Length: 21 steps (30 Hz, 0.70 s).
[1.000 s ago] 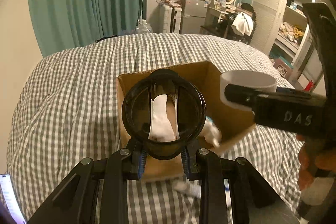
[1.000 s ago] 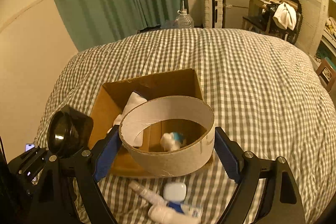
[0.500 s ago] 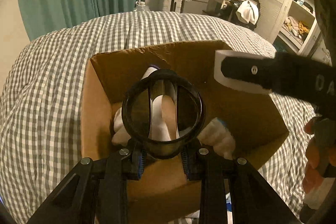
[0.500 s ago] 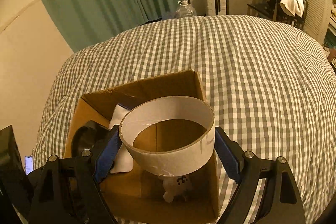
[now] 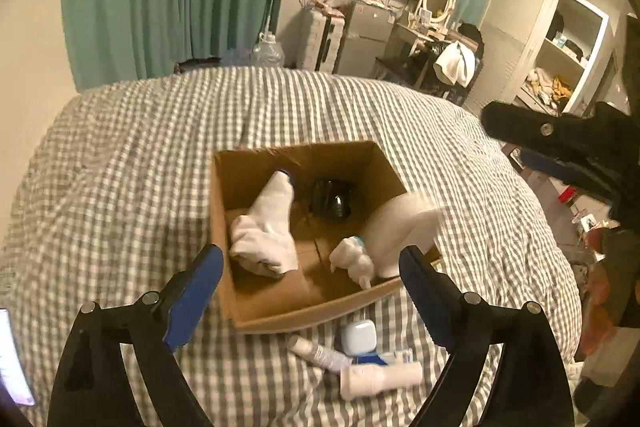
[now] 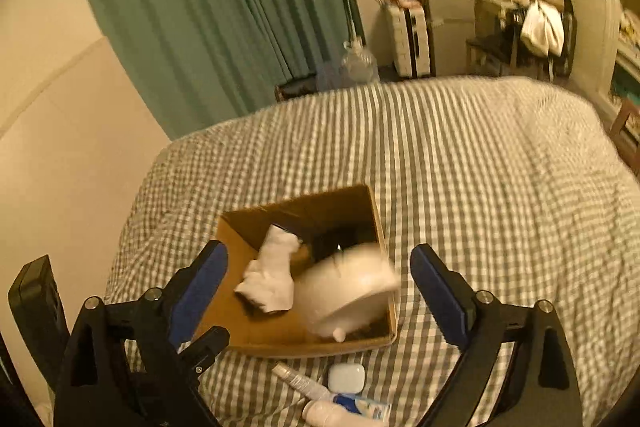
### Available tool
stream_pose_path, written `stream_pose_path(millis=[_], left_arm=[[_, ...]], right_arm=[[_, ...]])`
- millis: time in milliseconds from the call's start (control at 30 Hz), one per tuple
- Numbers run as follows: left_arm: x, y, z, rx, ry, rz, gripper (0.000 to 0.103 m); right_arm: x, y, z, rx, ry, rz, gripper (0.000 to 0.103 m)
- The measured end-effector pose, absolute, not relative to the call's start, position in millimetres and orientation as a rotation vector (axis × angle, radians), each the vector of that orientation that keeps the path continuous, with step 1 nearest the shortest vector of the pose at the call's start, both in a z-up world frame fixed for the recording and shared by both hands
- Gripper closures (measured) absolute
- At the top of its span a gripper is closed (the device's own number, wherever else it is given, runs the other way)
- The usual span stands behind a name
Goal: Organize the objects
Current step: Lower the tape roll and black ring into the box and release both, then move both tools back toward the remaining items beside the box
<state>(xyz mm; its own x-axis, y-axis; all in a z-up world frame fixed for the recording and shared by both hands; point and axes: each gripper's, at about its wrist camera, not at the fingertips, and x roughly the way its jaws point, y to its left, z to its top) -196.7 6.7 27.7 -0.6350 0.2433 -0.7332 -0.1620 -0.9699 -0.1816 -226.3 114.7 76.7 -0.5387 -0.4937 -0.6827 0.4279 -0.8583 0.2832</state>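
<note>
An open cardboard box point(image 5: 224, 227) point(image 6: 240, 327) sits on the checked bed. Inside it lie a white sock point(image 5: 268, 231) point(image 6: 272, 275), a black round lens-like thing point(image 5: 332, 201) and a small white figure point(image 5: 354, 261). A white cardboard ring point(image 5: 400, 227) point(image 6: 348, 287), blurred, is dropping in at the box's right side. My left gripper point(image 5: 310, 253) hangs above the box's near edge, jaws opening, nothing between them. My right gripper point(image 6: 318, 249) is also above the box, jaws opening; the ring is loose below them.
On the bed in front of the box lie a small white case point(image 5: 358, 337) point(image 6: 346, 377), a thin tube point(image 5: 320, 353) and a white bottle point(image 5: 380, 377). A lit phone point(image 5: 12, 359) is at the lower left. Green curtains and furniture stand beyond the bed.
My left gripper has opened and the black round thing now lies in the box. My right gripper has let go of the white ring. Both grippers have risen away from the box.
</note>
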Motion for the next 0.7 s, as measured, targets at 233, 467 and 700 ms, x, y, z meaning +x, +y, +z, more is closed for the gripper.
stream_pose_path(millis=[233, 467, 700], left_arm=[[-149, -23, 65, -1.164, -0.166, 2.735, 0.006], [-116, -35, 47, -1.209, -0.098, 2.778, 0.006], [-99, -40, -11, -1.318, -0.051, 2.779, 0.006]], right_arm=[[-160, 129, 141, 0.947, -0.039, -2.446, 0.009], [-119, 154, 128, 0.960, 0.044, -2.502, 0.009], [-99, 161, 45, 1.115, 0.136, -2.467, 0.009]])
